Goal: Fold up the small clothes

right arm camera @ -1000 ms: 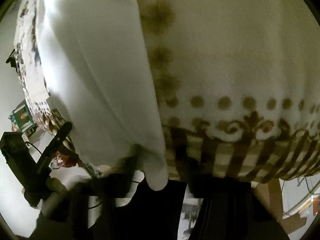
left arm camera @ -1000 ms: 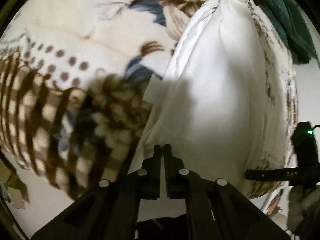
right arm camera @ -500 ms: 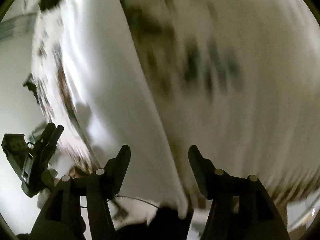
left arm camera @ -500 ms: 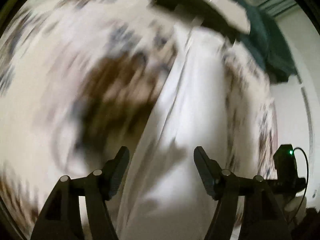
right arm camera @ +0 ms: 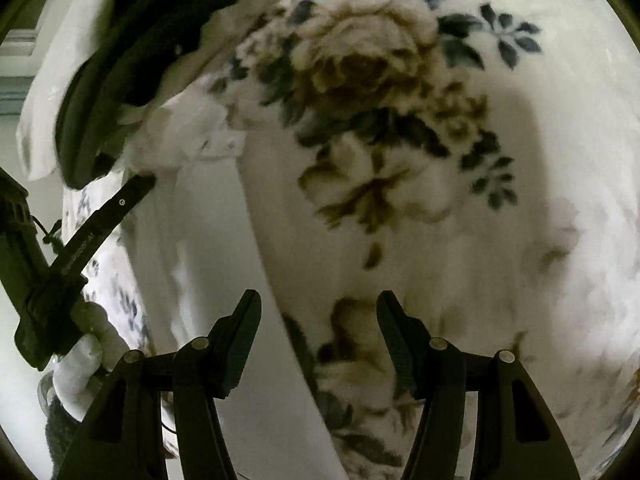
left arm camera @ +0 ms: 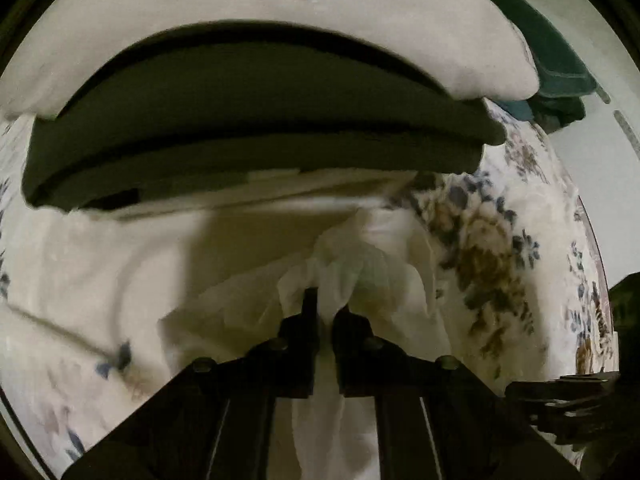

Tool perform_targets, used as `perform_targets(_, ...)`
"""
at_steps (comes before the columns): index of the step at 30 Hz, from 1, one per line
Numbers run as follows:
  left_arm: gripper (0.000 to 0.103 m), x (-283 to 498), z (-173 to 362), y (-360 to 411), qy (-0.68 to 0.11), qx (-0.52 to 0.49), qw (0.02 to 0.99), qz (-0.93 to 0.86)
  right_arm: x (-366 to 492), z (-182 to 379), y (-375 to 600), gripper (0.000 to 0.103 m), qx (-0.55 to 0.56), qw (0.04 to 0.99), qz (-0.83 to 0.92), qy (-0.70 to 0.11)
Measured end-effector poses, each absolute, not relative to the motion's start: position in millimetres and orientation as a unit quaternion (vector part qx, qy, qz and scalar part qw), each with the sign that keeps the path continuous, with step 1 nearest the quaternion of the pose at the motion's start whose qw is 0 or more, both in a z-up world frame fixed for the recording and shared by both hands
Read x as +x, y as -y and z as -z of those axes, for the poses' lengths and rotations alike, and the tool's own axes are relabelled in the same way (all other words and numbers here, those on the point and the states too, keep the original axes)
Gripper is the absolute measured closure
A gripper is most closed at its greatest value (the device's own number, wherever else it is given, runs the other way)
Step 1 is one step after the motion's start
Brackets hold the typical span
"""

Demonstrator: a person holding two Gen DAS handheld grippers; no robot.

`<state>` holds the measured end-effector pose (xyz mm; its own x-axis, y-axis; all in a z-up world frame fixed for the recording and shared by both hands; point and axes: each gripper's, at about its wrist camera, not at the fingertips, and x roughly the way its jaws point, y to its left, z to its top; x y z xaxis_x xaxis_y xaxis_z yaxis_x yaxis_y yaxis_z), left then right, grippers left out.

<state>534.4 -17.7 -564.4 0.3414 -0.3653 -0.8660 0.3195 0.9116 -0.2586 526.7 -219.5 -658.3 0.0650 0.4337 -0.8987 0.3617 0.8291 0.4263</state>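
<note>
Fabric's bunched up right in your left gripper, so that one's clamped down on a wad of the white garment, with a strip of it trailing down between the fingers. Your right gripper is spread wide with nothing in it, hovering over the floral blanket just beside the garment's long edge.

The white piece lies on the blanket as a narrow strip, so it looks like the lengthwise fold is in and the end-to-end fold is what's left. That's my guess anyway; the far end is crumpled where you've pinched it, so it'll want smoothing.

Further back there's a stack of folded clothes touching the garment's far end: dark pieces with a beige one on top, some lettering on it I can't read. Behind that sits a teal pile. So several items seem done, and this white one is mid-way.
</note>
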Motion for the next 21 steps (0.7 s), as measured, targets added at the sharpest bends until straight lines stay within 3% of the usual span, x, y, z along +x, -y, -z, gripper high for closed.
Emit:
perform_targets(5,0.098,531.0,531.6,-30.7,-0.51,-0.095,0.829,0.211,539.5,667.6,206.8,0.041,0.307,0.666,-0.027,-0.68)
perform_targets(9,0.093,549.8,561.6,-57.9,-0.564,-0.126,0.791,0.199,549.9,671.3,191.5,0.041,0.306,0.671,-0.028,-0.675)
perform_targets(13,0.072,552.3,571.1,-87.8,-0.576,-0.198,0.769,0.194,583.9,666.0,183.9,0.041,0.316,0.681,-0.045,-0.659)
perform_targets(15,0.042,544.8,567.7,-101.2,-0.56,-0.226,0.774,0.188,603.3,663.7,178.0,0.041,0.322,0.688,-0.071,-0.646)
perform_targets(21,0.039,534.5,586.9,-98.6,-0.573,-0.252,0.751,0.21,669.9,684.0,150.8,0.041,0.335,0.68,-0.136,-0.638)
